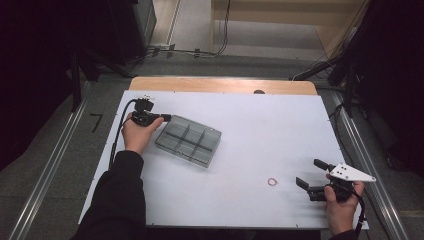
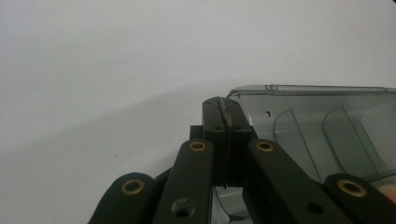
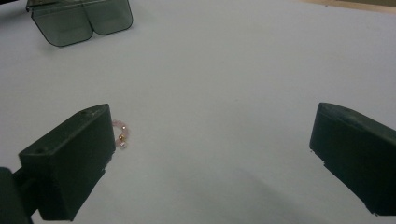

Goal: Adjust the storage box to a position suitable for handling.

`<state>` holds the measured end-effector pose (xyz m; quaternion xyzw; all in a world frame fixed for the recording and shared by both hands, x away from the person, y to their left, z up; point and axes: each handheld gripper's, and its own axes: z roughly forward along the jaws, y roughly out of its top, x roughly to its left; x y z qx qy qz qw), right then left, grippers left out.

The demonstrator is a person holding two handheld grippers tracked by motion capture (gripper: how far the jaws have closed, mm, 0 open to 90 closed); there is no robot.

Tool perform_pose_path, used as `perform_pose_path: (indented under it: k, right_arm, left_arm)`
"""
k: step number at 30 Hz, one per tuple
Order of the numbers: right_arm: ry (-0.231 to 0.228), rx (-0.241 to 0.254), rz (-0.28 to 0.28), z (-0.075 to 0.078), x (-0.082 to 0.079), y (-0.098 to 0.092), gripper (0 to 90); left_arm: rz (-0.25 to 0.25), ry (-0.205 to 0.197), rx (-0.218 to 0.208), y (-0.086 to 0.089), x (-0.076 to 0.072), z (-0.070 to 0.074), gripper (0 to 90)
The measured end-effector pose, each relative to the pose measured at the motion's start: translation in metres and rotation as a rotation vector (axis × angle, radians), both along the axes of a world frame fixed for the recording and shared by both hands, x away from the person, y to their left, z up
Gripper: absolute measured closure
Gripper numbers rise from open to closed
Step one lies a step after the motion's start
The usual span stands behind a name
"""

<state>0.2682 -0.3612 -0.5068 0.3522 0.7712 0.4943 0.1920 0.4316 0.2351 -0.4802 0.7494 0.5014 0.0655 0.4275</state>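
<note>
A clear grey compartment box (image 1: 189, 140) lies left of the table's middle. My left gripper (image 1: 166, 118) is at the box's far left corner. In the left gripper view the jaws (image 2: 224, 107) are pressed together along the box (image 2: 327, 126) side wall, and a thin edge glints in the seam. A small ring of pink beads (image 1: 272, 181) lies near the table's front right. My right gripper (image 1: 307, 172) stands open just right of the beads and points at them. In the right gripper view (image 3: 212, 135) the beads (image 3: 121, 135) are half hidden behind the left jaw.
A white sheet (image 1: 260, 130) covers the table, with a wooden strip (image 1: 222, 85) along the far edge. Cables (image 1: 175, 50) run on the floor beyond. The box (image 3: 79, 18) also appears far off in the right gripper view.
</note>
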Motion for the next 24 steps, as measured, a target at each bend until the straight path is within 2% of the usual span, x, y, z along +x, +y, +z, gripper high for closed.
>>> perform_pose_path:
  k: [14,24]
  right_arm:
    - [-0.003,-0.002,0.001,0.000,0.000,0.000,0.0]
    - [-0.005,-0.003,0.002,0.000,0.000,0.000,0.0]
  left_arm:
    - [-0.066,0.004,-0.007,-0.020,-0.004,0.001,90.0]
    - [-0.117,0.015,0.008,-0.035,-0.008,0.000,90.0]
